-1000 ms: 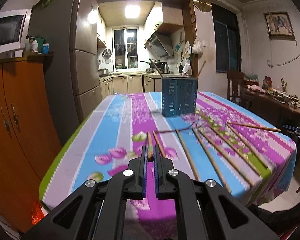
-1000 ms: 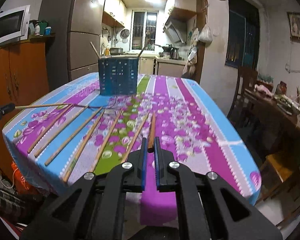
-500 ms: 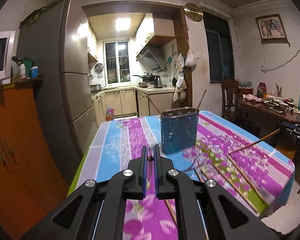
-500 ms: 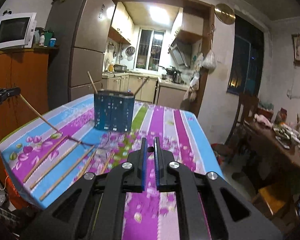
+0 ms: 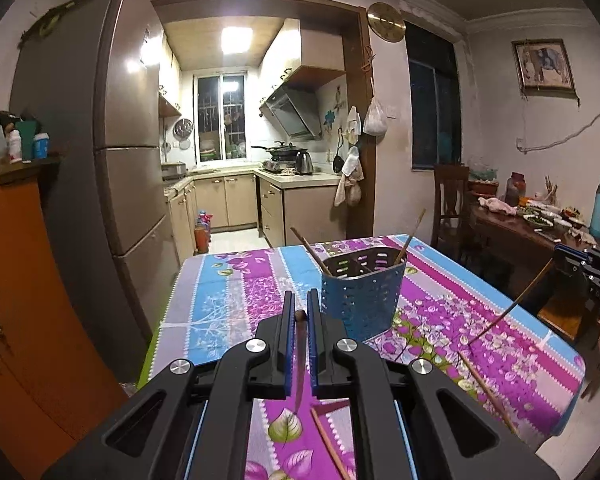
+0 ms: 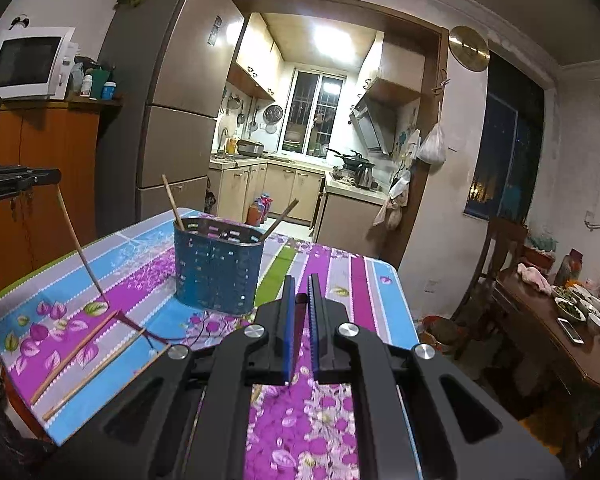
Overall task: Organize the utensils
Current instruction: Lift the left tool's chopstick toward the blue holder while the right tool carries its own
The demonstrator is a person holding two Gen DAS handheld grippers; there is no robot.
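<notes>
- Nearest in the left wrist view: left gripper clamped on a chopstick, top end showing between the blue pads, shaft hanging down toward the tablecloth.
- Nearest in the right wrist view: right gripper likewise closed on a second chopstick, dark end pinched between the pads.
- Just past both grippers: blue perforated holder, upright near the table's middle, already carrying two sticks that lean out over its rim.
- Judged progress: early to middle. Two sticks stowed, two lifted and raised near the holder, several loose on the cloth and not yet gathered.
- Left to do, as a judgement: drop both held sticks into the holder, then collect the rest.
- Seen only from the right wrist: three loose chopsticks lying side by side at the near left, plus the left-held stick slanting down to the cloth, and a thin dark cord by the holder's base.
- Seen only from the left wrist: the holder's inner divider, loose sticks at the near right, and the right-held stick slanting down from the far right.
- Farthest: fridge and the lit kitchen behind.
</notes>
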